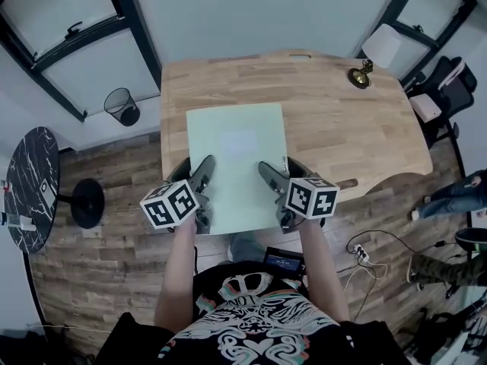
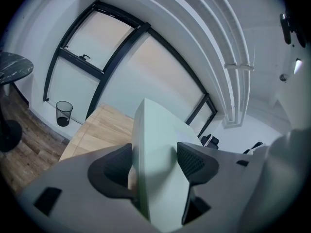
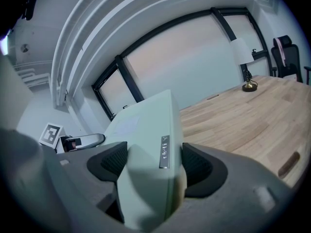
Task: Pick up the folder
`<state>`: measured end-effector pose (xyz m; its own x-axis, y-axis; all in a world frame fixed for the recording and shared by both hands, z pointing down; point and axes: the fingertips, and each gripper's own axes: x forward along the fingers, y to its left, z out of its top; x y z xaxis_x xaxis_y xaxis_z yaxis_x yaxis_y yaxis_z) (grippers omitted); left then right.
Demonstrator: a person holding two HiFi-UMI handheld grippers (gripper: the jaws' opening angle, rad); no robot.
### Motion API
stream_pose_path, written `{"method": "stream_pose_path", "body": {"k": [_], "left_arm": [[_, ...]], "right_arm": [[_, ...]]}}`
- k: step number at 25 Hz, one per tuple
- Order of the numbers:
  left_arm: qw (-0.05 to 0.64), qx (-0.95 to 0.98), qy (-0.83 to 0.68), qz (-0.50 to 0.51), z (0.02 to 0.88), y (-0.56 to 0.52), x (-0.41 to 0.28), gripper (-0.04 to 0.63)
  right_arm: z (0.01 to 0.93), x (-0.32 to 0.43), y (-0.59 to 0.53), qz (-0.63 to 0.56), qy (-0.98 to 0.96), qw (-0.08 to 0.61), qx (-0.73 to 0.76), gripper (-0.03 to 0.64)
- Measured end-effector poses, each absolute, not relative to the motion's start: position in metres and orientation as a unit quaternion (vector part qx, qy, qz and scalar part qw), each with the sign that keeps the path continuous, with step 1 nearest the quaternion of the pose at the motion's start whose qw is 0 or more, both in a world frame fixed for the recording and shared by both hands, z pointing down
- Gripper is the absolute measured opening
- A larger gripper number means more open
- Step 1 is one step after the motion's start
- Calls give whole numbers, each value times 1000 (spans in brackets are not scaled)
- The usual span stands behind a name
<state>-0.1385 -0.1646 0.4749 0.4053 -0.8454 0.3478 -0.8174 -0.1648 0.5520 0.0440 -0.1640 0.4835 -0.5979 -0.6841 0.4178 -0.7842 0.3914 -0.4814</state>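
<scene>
Folder point(image 1: 237, 158), pale green: one side edge clamped in left tool point(image 1: 205, 175), the other in right tool point(image 1: 272, 179); tabletop point(image 1: 342, 120) ahead.

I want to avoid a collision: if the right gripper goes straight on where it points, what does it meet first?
The right gripper is shut on the folder. Beyond it the line runs over the table towards the window; it looks free, depth unclear.

Even, soft daylight, seemingly from the windows point(image 2: 121, 47); both gripper views show fisheye bending, dark corners, blurred foregrounds.
</scene>
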Motion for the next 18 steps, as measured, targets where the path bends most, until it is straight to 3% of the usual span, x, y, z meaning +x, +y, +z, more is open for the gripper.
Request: {"method": "stream_pose_path", "body": {"k": [18], "left_arm": [[350, 766, -540, -16, 476, -158, -129, 276]], "right_arm": [[486, 54, -154, 333, -826, 76, 449, 341]]}}
